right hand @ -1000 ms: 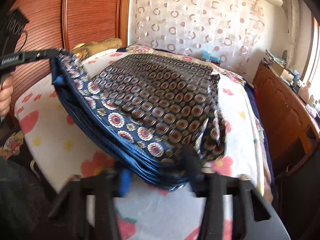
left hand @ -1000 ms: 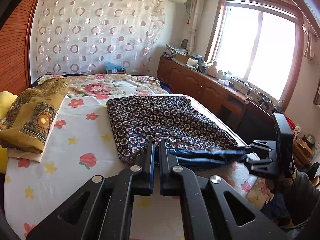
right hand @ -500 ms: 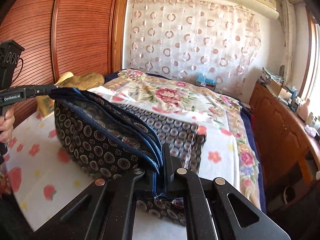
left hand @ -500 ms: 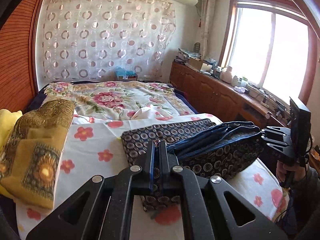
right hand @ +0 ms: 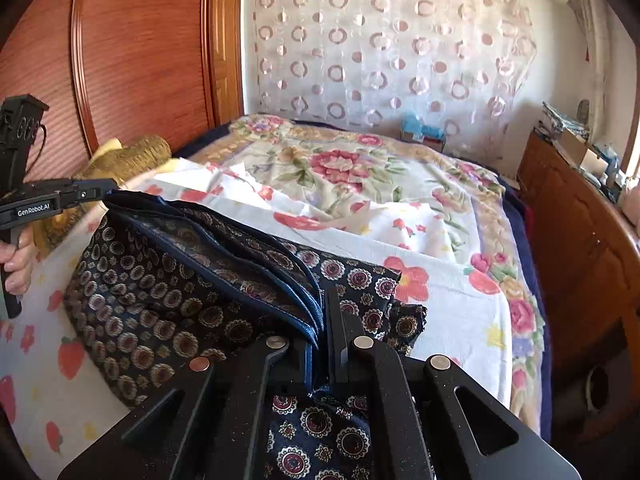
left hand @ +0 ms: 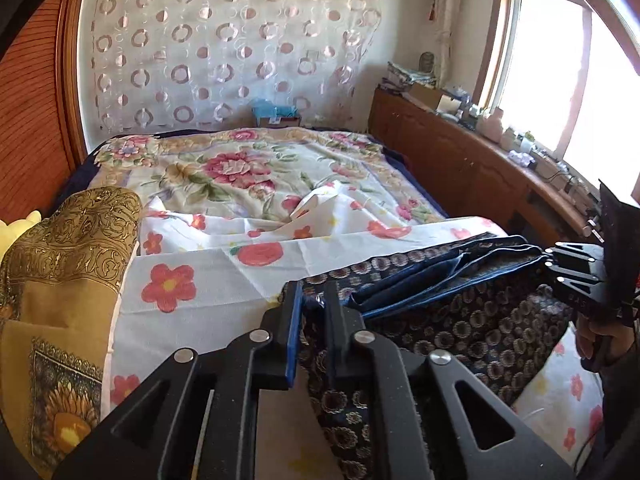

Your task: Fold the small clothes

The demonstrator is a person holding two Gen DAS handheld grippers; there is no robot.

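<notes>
The dark blue cloth (left hand: 472,320) with little round flowers is partly folded. You can see a few layers stacked up along its blue edge, so some folds look done. It hangs between the two grippers and is not lying flat on the bed sheet (left hand: 208,276), so I think it has yet to be laid down and smoothed (maybe with one more fold).

The left gripper (left hand: 310,300) is pinched on one corner of the cloth, right at its fingertips, though a small gap shows between the fingers. The rest of the cloth stretches away to its right side, toward the right gripper (right hand: 322,316). That one is squeezed tight on the other corner, with the blue edges bunched between its fingers. From there the cloth runs off to its left and sags in the middle, and some hangs below the gripper.

Both grippers point forward over the bed, held about level and apart. To the left of the left gripper sits a folded yellow cloth (left hand: 60,288).
</notes>
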